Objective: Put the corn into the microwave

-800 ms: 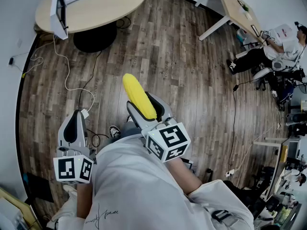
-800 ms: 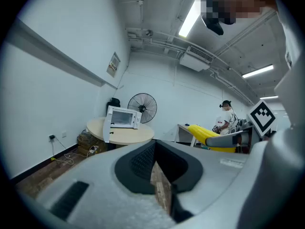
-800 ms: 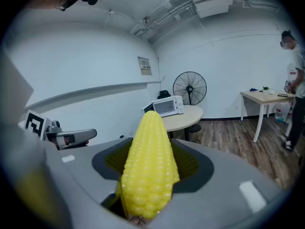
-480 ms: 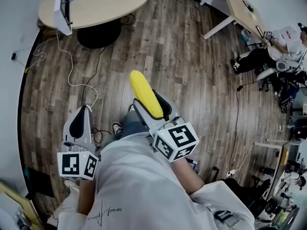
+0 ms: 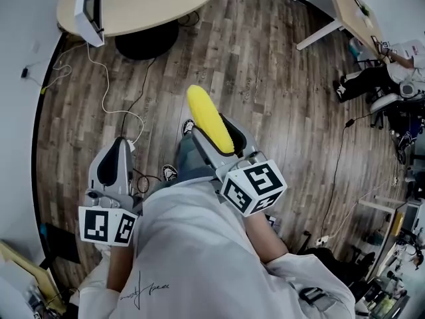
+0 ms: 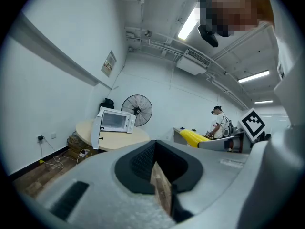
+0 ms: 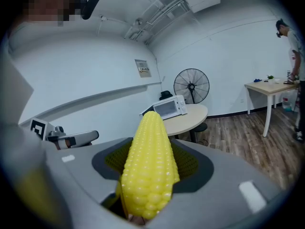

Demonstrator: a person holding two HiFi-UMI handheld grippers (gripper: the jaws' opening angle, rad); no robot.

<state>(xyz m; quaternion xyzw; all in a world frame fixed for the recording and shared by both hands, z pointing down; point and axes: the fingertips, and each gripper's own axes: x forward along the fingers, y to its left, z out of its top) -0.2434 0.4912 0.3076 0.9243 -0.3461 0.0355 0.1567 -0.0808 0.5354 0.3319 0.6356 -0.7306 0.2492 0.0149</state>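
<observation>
Wall fan shows in gripper views only; corn everywhere.

The microwave stands on the round tabletop, far left — a fan behind it. Near, the corn lies in the right claw, with the left claw to its left.

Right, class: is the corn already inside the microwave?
No, the corn sits between the jaws of the right hand-held gripper, while the microwave stands apart on the round table.
</observation>
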